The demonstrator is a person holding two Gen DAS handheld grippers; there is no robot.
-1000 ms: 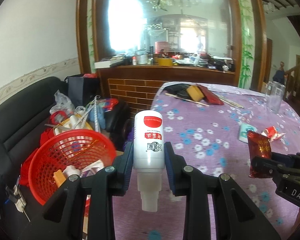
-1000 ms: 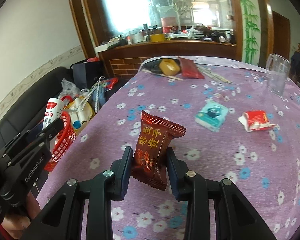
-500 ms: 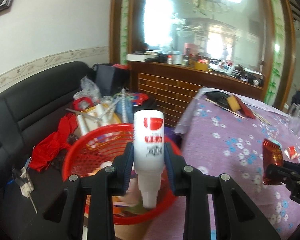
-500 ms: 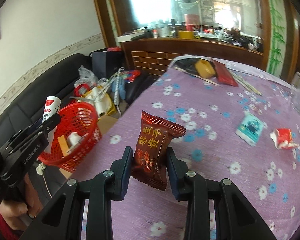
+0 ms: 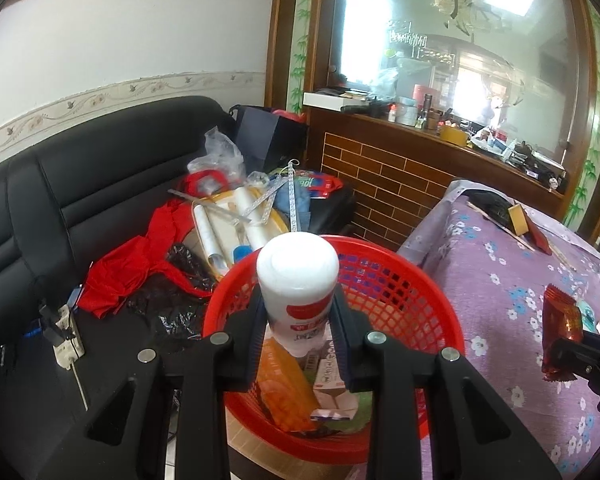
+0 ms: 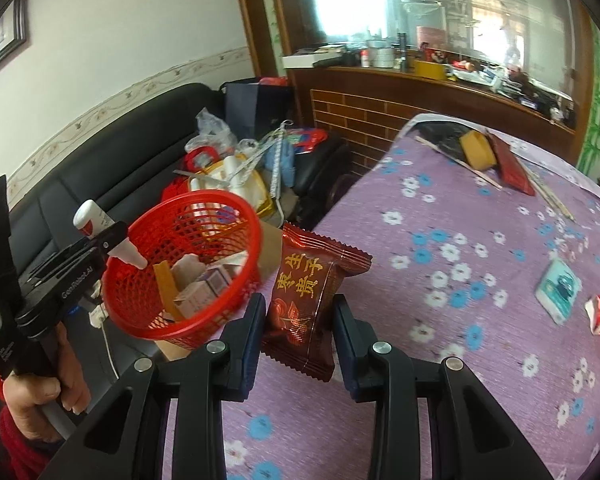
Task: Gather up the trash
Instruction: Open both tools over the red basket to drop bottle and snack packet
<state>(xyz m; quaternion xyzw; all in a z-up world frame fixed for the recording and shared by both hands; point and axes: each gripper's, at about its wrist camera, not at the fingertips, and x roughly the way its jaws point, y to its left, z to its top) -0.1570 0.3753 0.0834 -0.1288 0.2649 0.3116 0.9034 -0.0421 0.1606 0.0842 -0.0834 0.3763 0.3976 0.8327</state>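
Already half-full of scraps, the basket [image 5: 400, 276] waits under the left gripper [image 5: 298, 336] clamped on a bottle [image 5: 298, 276], while the right gripper [image 6: 298, 320] pinches a wrapper [image 6: 308, 300] (two packets [image 6: 558, 292] remain mid-tabletop).

- White wall [image 5: 148, 28] with a floral border strip [image 5: 112, 94] running along it; the corner of a dark picture frame [image 6: 4, 36] hangs at upper left.
- Black leather sofa [image 5: 60, 184] against this wall, piled with a red cloth [image 5: 132, 268], plastic bags and rolled sheets.
- Wooden arched frame [image 5: 296, 40] with painted bamboo edging encloses a large glass pane [image 5: 460, 52], bright with daylight and showing a ceiling light.
- Brick-patterned wooden counter [image 5: 392, 176] below the pane, its ledge crowded with small containers.
- Table with a purple floral cloth [image 6: 460, 248] occupies the right.
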